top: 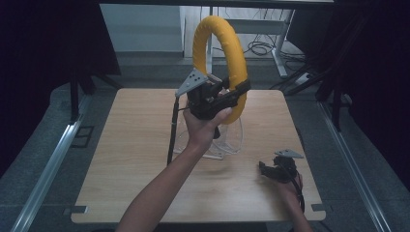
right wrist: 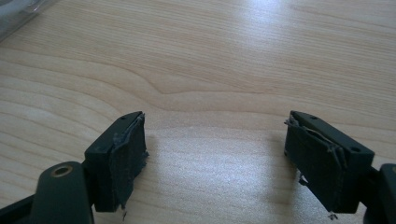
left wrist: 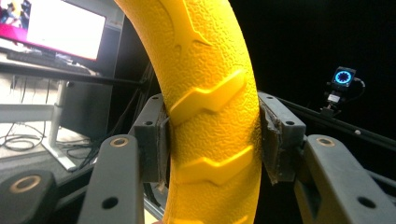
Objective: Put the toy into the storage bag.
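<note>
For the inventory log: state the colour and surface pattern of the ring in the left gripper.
Yellow ring, pebbled with raised chevron ridges; clearest in the left gripper view.

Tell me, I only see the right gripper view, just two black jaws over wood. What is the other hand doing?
Observer: The left gripper holds a yellow ring up above the table.
Operator: Is it squeezing the ring tight?
Observer: Yes. In the left gripper view both pads press the ring's bumpy sides.
Operator: Is anything under the ring?
Observer: A clear stand sits on the table below it.
Operator: Where is my gripper on the table?
Observer: The right gripper rests low near the table's front right corner, jaws open, apart from the stand.
</note>
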Motion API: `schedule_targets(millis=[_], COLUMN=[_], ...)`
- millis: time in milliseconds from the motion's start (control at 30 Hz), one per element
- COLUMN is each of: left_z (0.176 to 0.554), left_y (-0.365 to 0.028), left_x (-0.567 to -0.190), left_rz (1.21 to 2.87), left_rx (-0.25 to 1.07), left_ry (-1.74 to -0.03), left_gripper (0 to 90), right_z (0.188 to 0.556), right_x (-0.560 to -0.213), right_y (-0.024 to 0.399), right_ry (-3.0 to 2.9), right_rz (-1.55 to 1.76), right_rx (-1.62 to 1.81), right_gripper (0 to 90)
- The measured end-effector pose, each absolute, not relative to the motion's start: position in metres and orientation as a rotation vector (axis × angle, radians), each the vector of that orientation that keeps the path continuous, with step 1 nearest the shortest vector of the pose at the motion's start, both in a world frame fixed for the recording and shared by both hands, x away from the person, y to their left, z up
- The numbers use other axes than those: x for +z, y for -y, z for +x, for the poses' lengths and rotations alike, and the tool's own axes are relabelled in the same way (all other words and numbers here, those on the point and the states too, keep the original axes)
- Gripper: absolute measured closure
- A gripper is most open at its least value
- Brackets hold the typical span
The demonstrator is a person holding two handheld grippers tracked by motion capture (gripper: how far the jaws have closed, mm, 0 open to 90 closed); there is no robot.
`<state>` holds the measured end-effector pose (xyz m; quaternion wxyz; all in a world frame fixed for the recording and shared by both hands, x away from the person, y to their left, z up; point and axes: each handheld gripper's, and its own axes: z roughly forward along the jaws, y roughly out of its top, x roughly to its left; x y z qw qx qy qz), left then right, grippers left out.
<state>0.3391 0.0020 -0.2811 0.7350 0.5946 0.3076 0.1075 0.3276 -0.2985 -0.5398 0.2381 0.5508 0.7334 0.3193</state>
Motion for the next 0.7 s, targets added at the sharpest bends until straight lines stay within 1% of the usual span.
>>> schedule_targets(millis=[367, 700], left_z=[0.354, 0.362], left_y=[-0.007, -0.008], left_x=[-0.333, -0.368], left_rz=[1.321, 1.329], left_rx=[0.223, 0.197], left_ry=[-0.776, -0.847], left_gripper=[50.4, 50.3], right_z=[0.328, 0.328], right_x=[-0.540, -0.540], right_y=[0.298, 0.299], right_ry=[-2.008, -2.011], right_rz=[1.505, 1.502], right_rx=[0.871, 0.872], right_gripper=[20.8, 20.9])
